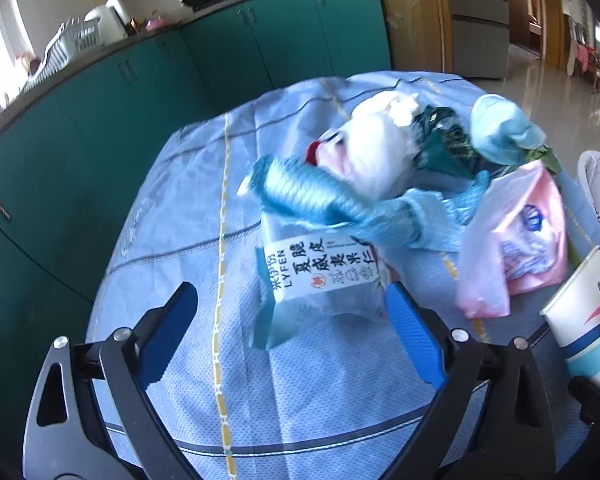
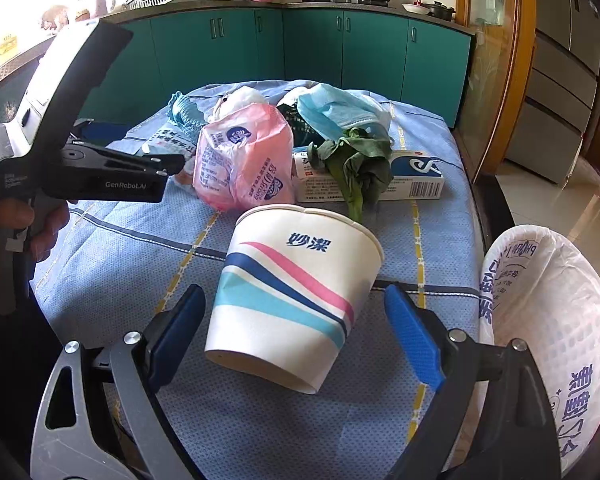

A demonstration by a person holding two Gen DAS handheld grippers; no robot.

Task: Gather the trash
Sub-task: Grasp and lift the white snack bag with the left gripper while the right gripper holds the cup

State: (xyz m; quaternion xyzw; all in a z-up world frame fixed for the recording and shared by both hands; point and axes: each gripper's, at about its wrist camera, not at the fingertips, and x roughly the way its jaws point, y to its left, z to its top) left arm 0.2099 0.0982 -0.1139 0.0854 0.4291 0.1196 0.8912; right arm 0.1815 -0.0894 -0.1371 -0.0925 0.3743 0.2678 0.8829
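In the right wrist view a paper cup (image 2: 296, 296) with pink and blue stripes lies tilted on the blue tablecloth (image 2: 260, 420), base towards me. My right gripper (image 2: 296, 332) is open around it, with a gap at each blue pad. In the left wrist view a white snack wrapper (image 1: 320, 276) with printed characters lies between the fingers of my open left gripper (image 1: 296, 320); its right edge is near the right pad and the left pad is well clear. The same cup (image 1: 584, 312) shows at that view's right edge. A hand holds the left gripper (image 2: 172, 166), seen from the side.
Behind lie a teal net (image 1: 320, 200), white tissue (image 1: 376, 148), a pink plastic bag (image 2: 244, 160), a blue face mask (image 2: 336, 112), wilted greens (image 2: 356, 164) and a medicine box (image 2: 416, 180). A white-lined bin (image 2: 548, 320) stands off the table's right edge. Teal cabinets (image 2: 312, 48) run behind.
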